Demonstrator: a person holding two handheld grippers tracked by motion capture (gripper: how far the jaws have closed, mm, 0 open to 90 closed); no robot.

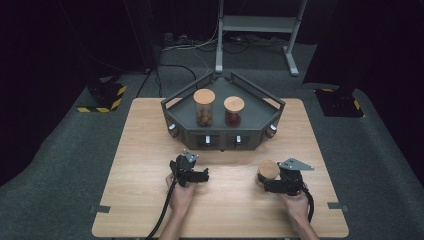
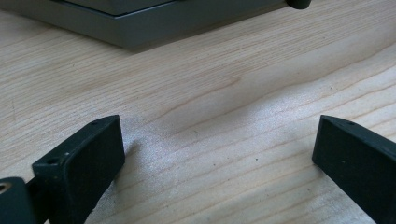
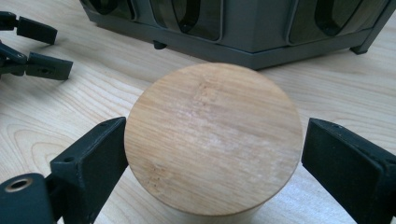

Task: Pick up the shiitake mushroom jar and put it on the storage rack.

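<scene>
Looking down the right gripper, I saw the jar's round bamboo lid sitting squarely between its 2 jaws: the left one touched or nearly touched the lid's rim, the right one stood just clear, so I judged the gripper open around the jar rather than clamped on it. The jar stood upright on the table, its long axis vertical, at the near right, with the gripper coming at it level from the right and near side. My right hand was plainly the nearer one; the left gripper rested well apart at the near left, its jaws wide open over bare wood with nothing between them.

The coming move, as I judged it, turned on closing evenly on the jar below the lid without tipping it.

The table was pale wood grain. At its far middle sat a dark grey angular rack carrying 2 more lidded jars. Around lay grey carpet, a metal stand beyond and dark surroundings.
</scene>
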